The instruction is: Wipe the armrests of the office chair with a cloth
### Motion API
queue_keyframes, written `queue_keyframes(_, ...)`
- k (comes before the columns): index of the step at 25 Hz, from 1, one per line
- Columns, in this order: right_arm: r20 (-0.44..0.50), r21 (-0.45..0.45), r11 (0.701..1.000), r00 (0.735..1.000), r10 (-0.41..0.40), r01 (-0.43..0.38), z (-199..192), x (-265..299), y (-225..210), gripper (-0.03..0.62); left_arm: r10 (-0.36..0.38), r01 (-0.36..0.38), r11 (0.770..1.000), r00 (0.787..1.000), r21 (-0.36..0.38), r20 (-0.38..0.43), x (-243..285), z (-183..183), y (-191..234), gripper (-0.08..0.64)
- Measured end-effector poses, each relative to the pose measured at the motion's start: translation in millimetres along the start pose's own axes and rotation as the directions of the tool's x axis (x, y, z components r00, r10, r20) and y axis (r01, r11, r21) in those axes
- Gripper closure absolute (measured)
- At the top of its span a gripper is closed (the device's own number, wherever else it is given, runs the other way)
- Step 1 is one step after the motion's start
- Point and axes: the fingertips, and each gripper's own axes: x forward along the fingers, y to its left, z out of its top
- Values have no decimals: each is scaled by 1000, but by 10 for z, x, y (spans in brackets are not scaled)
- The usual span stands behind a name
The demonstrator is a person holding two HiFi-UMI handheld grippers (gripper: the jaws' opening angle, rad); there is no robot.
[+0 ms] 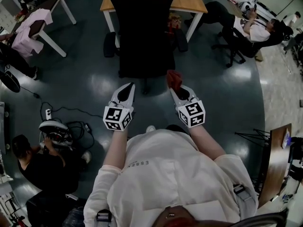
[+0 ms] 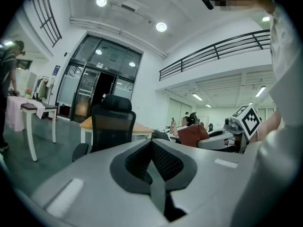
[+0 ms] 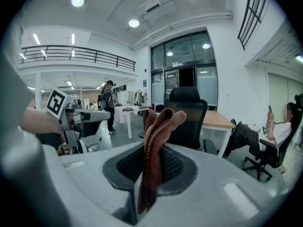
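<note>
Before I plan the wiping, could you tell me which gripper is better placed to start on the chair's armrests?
Right. The right gripper is shut on the cloth; the left gripper is shut and empty. Both hang short of the office chair, about equally far.

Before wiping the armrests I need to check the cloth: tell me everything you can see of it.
The cloth is reddish-brown, with a ribbed, knitted look. It is bunched into folds and clamped between the jaws of the right gripper, its rounded top standing up past the jaw tips. Only the gripper touches it; it is held in the air, short of the office chair.
</note>
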Motion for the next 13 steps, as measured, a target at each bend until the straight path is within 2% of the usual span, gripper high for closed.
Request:
queue_keyframes(6, -14, -22, 1000, 1000, 7, -8, -50, -34, 8, 546, -22, 22, 1000, 1000, -6, 9, 2, 0, -108, 543)
queue_keyframes(13, -4, -27, 1000, 1000, 7, -7, 6, 117, 126, 548, -15, 15, 1000, 1000, -8, 6, -45, 21, 107, 543)
